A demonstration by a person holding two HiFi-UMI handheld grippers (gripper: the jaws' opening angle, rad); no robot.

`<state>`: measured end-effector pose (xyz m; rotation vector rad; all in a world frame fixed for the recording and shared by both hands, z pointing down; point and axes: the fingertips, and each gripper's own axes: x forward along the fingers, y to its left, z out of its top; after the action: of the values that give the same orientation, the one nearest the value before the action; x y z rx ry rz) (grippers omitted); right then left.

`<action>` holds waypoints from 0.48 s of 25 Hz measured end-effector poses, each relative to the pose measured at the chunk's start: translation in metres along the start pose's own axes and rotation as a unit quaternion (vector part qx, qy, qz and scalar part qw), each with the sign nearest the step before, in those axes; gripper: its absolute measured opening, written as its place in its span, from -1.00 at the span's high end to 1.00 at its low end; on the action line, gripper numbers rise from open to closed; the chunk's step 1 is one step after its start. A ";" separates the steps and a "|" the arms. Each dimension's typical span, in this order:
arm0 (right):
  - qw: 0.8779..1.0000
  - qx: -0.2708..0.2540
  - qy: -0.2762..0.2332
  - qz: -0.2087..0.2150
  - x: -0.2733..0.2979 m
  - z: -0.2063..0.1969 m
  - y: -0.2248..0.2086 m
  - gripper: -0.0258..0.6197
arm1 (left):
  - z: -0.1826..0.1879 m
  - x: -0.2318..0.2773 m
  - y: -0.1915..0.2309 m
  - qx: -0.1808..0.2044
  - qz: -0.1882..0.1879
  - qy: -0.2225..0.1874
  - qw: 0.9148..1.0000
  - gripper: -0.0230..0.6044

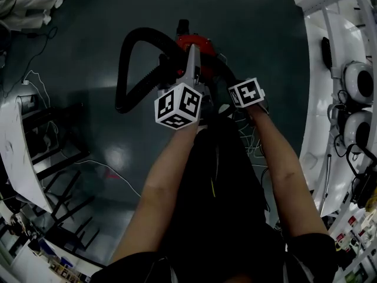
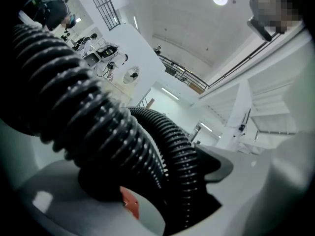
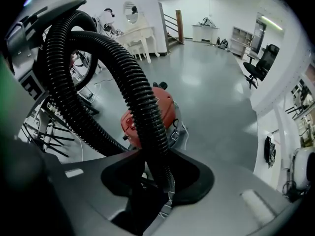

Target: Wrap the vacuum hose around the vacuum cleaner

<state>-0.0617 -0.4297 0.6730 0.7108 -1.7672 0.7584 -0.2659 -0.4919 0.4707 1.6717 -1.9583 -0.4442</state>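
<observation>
The red vacuum cleaner [image 1: 197, 43] stands on the dark floor ahead of me, and its black ribbed hose [image 1: 125, 69] loops out to its left. My left gripper [image 1: 189, 56] reaches over the cleaner. In the left gripper view two passes of the hose [image 2: 98, 127] fill the gap of that gripper [image 2: 162, 200], and its jaws press on them. My right gripper [image 1: 231, 82] is just right of the cleaner. It [image 3: 157, 181] is shut on one strand of hose [image 3: 140, 97], which arcs up and back over the cleaner [image 3: 166, 104].
A white desk [image 1: 15, 140] and black frames [image 1: 59, 158] stand at the left, with a thin white cable [image 1: 112, 171] on the floor. White shelving with equipment [image 1: 347, 99] lines the right. An office chair [image 3: 263, 58] stands far across the room.
</observation>
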 end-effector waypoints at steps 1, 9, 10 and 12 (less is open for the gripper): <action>1.000 0.000 0.002 0.000 0.004 0.003 -0.003 0.42 | -0.003 0.004 0.003 -0.002 0.004 0.001 1.000 -0.47; 1.000 -0.009 0.021 -0.006 0.045 0.012 -0.024 0.44 | -0.035 0.029 0.016 0.002 0.031 0.019 0.999 -0.49; 1.000 -0.009 0.022 -0.006 0.050 0.012 -0.027 0.44 | -0.040 0.032 0.017 0.005 0.033 0.021 0.999 -0.49; 1.000 -0.009 0.024 -0.009 0.057 0.014 -0.035 0.44 | -0.050 0.036 0.021 0.012 0.042 0.024 0.999 -0.51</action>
<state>-0.0592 -0.4682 0.7294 0.6890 -1.7210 0.7405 -0.2576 -0.5191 0.5294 1.5931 -1.9978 -0.3482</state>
